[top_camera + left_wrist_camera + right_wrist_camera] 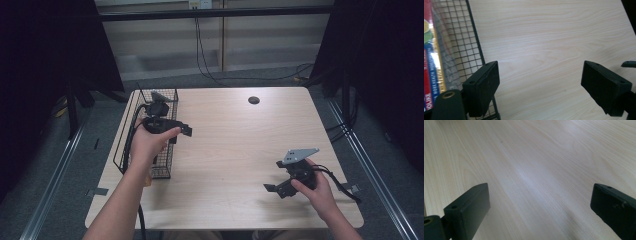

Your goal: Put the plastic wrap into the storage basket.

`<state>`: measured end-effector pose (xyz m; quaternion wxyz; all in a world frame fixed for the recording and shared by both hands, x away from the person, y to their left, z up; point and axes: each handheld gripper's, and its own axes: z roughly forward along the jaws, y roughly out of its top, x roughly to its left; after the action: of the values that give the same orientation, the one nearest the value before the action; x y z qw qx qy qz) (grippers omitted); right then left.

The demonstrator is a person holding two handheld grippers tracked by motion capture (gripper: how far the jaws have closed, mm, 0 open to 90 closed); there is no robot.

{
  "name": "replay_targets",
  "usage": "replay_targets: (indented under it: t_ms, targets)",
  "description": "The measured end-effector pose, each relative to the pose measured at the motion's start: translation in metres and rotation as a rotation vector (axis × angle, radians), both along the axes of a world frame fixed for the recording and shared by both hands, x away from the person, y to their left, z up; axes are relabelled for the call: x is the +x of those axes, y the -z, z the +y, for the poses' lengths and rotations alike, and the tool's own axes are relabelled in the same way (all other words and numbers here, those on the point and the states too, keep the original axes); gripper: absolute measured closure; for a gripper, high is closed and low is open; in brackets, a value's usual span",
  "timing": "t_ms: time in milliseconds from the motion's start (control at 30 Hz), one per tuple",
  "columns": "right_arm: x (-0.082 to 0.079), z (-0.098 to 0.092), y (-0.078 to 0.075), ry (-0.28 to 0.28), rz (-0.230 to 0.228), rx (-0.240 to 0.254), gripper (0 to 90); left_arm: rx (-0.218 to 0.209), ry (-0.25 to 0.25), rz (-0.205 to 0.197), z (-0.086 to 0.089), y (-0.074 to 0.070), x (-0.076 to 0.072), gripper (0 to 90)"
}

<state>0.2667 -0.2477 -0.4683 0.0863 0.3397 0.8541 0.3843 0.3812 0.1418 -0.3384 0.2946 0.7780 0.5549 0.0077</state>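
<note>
Wire basket (461, 50) with a red packet (429, 62) inside is seen just beside and outside one jaw of the left gripper (540, 82); nothing but bare table (549, 37) lies between its spread, released jaws. Right gripper (539, 212) is held well apart, jaws likewise released over bare wood.

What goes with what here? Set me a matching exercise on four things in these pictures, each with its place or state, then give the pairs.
Things:
1. wire basket
2. left gripper
3. right gripper
4. round dark spot

Places or states:
A. jaws open over bare wood near the table's right front
B. on the tabletop near its far edge
C. at the table's left edge, a colourful packet inside
D. jaws open beside the mesh wall

Pairs: 1-C, 2-D, 3-A, 4-B
</note>
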Motion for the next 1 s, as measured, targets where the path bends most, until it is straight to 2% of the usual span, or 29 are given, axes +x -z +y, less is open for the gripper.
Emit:
replay_targets:
  t_ms: [233, 333, 567, 700, 833, 900, 1000]
  targets:
    - [0.000, -0.001, 0.000, -0.003, -0.003, -0.001, 2.3, -0.012, 0.048, -0.012, -0.010, 0.004, -0.006, 14.5]
    - [0.000, 0.000, 0.000, -0.004, -0.002, 0.001, 2.2, -0.045, 0.057, -0.009, -0.012, 0.006, -0.009, 14.7]
    - [0.000, 0.000, 0.000, -0.004, -0.003, -0.001, 2.3, -0.019, 0.098, -0.028, -0.019, 0.015, -0.016, 14.7]
    - [0.000, 0.000, 0.000, -0.005, -0.002, -0.001, 2.2, -0.039, 0.127, -0.027, -0.022, 0.024, -0.020, 14.4]
    - [0.000, 0.000, 0.000, -0.004, -0.002, -0.003, 2.3, -0.028, 0.152, -0.031, -0.026, 0.034, -0.024, 13.6]
    - [0.000, 0.000, 0.000, -0.004, -0.003, -0.002, 2.3, -0.038, 0.169, -0.034, -0.028, 0.038, -0.027, 13.5]
    - [0.000, 0.000, 0.001, -0.002, -0.004, -0.004, 2.3, -0.028, 0.180, -0.056, -0.033, 0.044, -0.031, 12.5]
